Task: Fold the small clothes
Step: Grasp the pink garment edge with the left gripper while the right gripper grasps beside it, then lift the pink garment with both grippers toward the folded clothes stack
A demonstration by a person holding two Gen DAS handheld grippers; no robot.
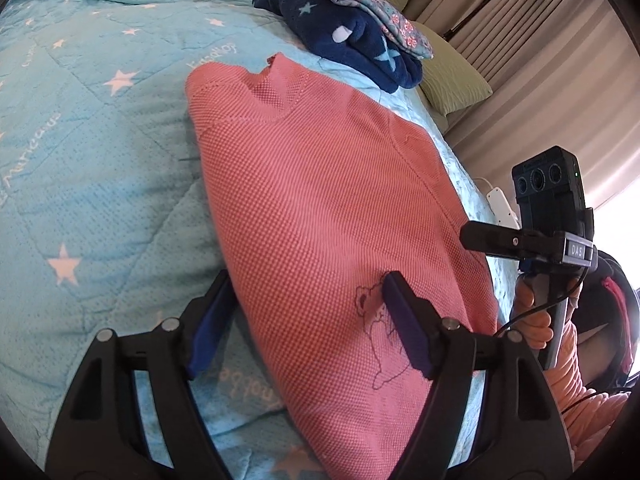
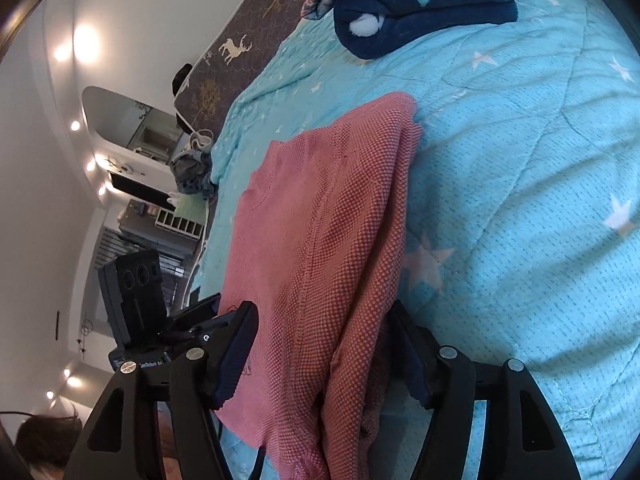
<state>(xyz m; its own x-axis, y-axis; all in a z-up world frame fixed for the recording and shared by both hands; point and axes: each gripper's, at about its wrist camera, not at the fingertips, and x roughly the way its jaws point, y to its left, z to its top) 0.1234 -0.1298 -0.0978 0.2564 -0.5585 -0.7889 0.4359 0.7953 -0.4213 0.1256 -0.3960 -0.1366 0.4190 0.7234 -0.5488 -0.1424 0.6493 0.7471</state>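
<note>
On bed quilt (image 1: 100, 168) | pink top (image 1: 320, 208) flat | left claw (image 1: 308, 320) apart | right claw (image 2: 320, 356) apart

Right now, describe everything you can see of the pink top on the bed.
The pink top is a small knitted garment with a dotted weave, a neck opening at its far end and a bear outline drawn near its hem. It lies lengthwise on the turquoise star quilt, one side folded over in layers. Both open tools, left and right, straddle its near end.

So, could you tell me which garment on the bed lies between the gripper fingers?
The pink knitted top, spread flat; the navy star fleece sits folded farther away.
</note>
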